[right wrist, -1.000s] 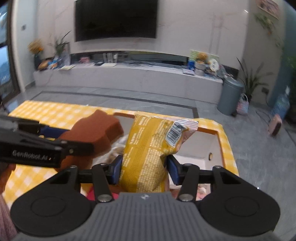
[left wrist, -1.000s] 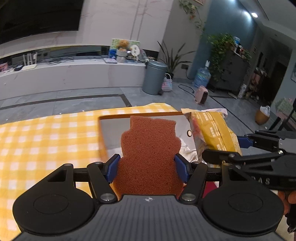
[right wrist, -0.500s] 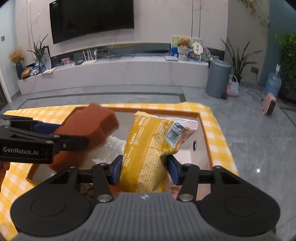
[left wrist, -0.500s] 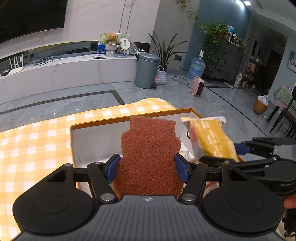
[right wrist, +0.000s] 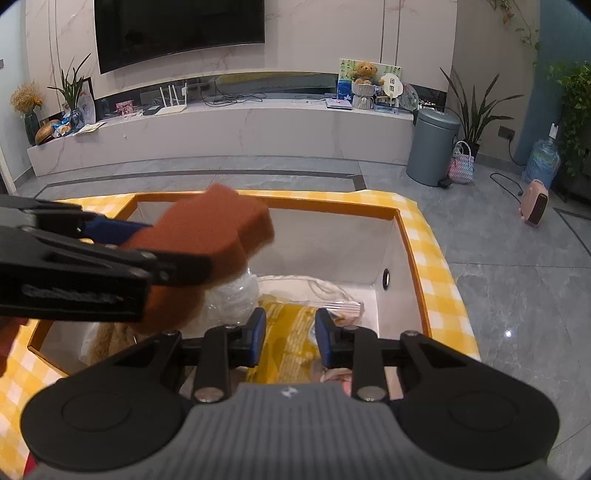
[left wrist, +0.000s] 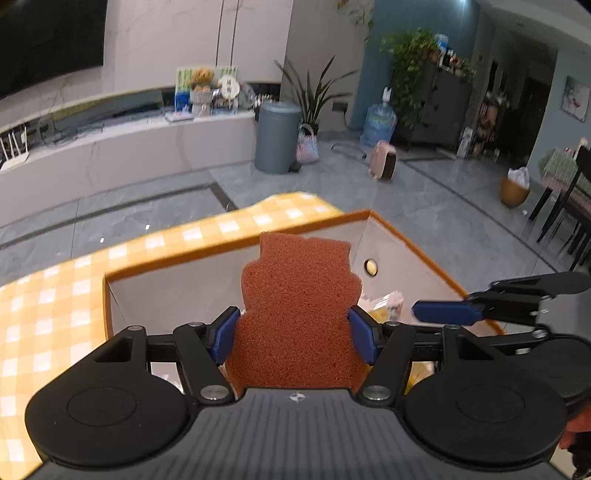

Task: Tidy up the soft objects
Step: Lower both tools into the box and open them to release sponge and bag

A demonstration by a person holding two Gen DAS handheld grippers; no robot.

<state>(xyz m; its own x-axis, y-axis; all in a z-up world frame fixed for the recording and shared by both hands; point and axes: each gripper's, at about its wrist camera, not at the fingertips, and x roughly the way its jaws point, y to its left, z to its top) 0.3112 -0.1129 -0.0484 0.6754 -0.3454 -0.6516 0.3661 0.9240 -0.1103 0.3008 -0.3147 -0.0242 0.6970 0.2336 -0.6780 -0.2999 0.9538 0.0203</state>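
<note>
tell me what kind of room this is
Most likely a home living room: a wall-mounted TV above a long marble media console, potted plants, and a teddy bear on display.

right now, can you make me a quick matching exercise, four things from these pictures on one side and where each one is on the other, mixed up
Things:
1. sponge
2. snack bag
3. bin
4. teddy bear

Places:
A. on the floor by the far wall
B. lying in the box, between the open fingers of the right gripper
C. on the long shelf under the television
D. clamped in the left gripper, above the box

Pairs: 1-D, 2-B, 3-A, 4-C
</note>
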